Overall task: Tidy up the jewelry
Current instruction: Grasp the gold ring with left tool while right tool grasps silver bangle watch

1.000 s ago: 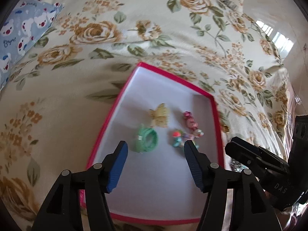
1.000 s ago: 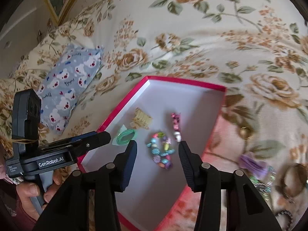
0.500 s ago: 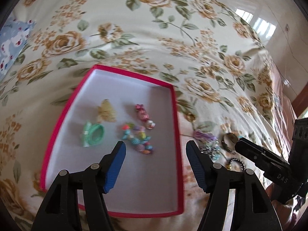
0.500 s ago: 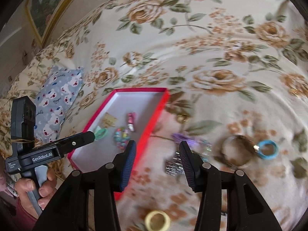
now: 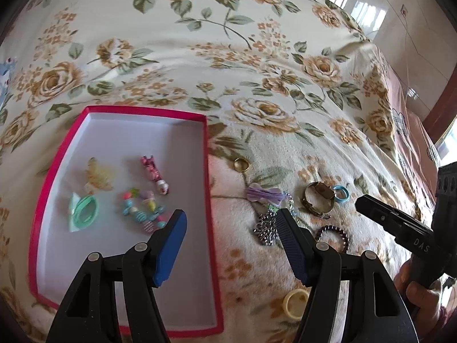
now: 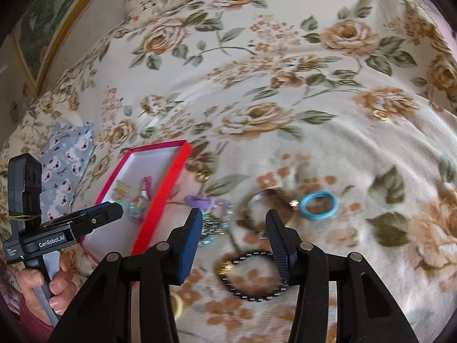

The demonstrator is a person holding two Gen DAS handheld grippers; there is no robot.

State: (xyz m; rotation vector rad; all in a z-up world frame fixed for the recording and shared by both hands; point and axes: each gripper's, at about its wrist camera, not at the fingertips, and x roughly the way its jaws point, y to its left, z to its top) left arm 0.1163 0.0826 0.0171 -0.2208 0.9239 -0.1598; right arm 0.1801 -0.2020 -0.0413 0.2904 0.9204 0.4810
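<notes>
Red-rimmed box [image 5: 210, 217] w/ white floor lies on the flowered bedspread [image 5: 200, 57]. Inside it: green ring-shaped piece [image 5: 85, 210], yellowish clip [image 5: 98, 175], pink clip [image 5: 152, 168] and a bead bracelet [image 5: 141, 208], all apart from each other.

Loose jewelry sits on the bedspread just right of the box: gold ring [image 5: 241, 164] nearest the rim, purple tassel piece [image 5: 264, 194], silver chain [image 5: 267, 227] below it, brown bangle [image 5: 318, 198] touching or just beside a small blue ring [image 5: 341, 193], dark bead bracelet [image 5: 332, 235] and a cream ring [image 5: 295, 303] lower down.

Left gripper [image 5: 230, 224] hangs above the box's right rim, jaws moderately wide, nothing between them; one finger over the box floor, the other over the chain.

Right gripper [image 6: 234, 225] hovers over the loose pile, jaws parted about halfway, empty. Dark bead bracelet [image 6: 251, 275] lies below and between its fingers; blue ring [image 6: 318, 204] is to its right, bangle blurred between. A hand [image 6: 48, 281] holds the left gripper's handle at lower left, beside a blue patterned pillow [image 6: 68, 157].
</notes>
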